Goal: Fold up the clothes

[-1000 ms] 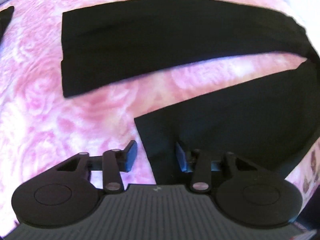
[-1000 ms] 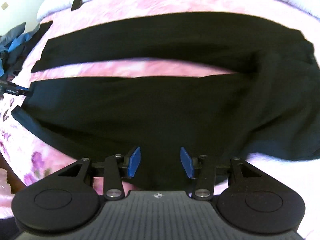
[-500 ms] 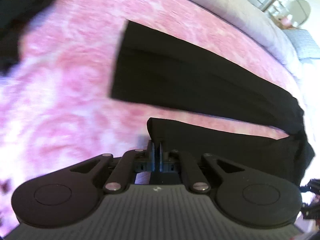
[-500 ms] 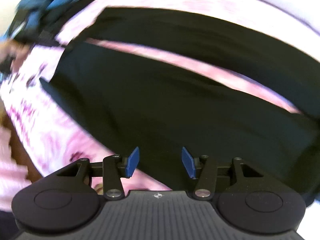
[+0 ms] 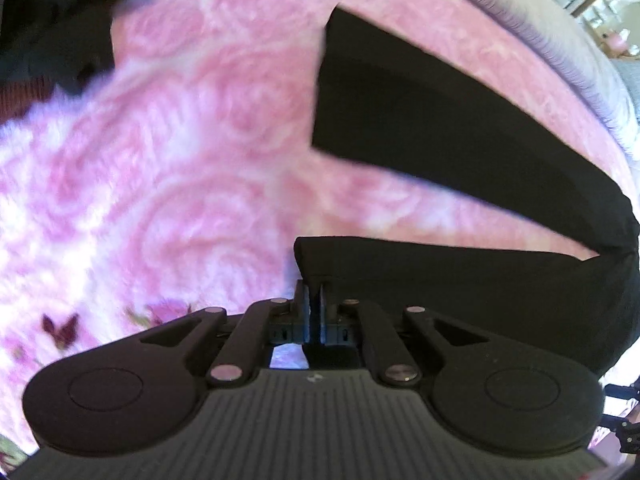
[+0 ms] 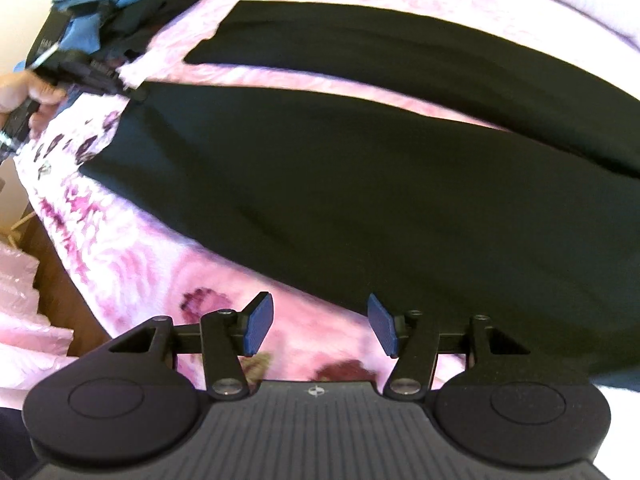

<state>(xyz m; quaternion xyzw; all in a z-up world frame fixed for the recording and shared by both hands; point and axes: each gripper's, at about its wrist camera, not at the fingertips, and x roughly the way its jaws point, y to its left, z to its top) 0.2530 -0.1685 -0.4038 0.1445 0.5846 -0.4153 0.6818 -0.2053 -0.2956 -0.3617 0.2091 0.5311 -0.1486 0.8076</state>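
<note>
**Left gripper pinching trouser hem; right gripper spread above near edge**

Left gripper [image 5: 314, 300]: fingers pressed together on the hem corner of the black trousers [image 5: 460, 280]. Cloth comes out from between the pads and runs away to the right. In the right wrist view the same gripper [image 6: 136, 94] sits at the far left, held low and roughly level over the bed, its tip meeting the corner of the nearer leg. The person's left hand [image 6: 24, 92] wraps the handle behind it (only part of the hand shows at the frame edge).

Right gripper [image 6: 320, 328]: jaws spread wide, nothing between the blue pads [image 6: 258, 322]. It hangs over the pink floral bedspread [image 6: 160, 264], just short of the trousers' near edge; the dark cloth begins right beyond the fingertips.

Trousers [image 6: 360, 180]: spread flat across the bedspread, two legs lying side by side with a narrow strip of pink showing between them. The far leg [image 5: 420, 120] lies apart from the left gripper, its cut end pointing left; the near leg is the one gripped. The legs join at the right side of the left wrist view.

Beyond: a heap of blue and dark clothes [image 6: 112, 4] at the far left corner of the bed, just behind the left gripper. A pale quilted border [image 5: 560, 48] edges the bedspread's far side.
</note>
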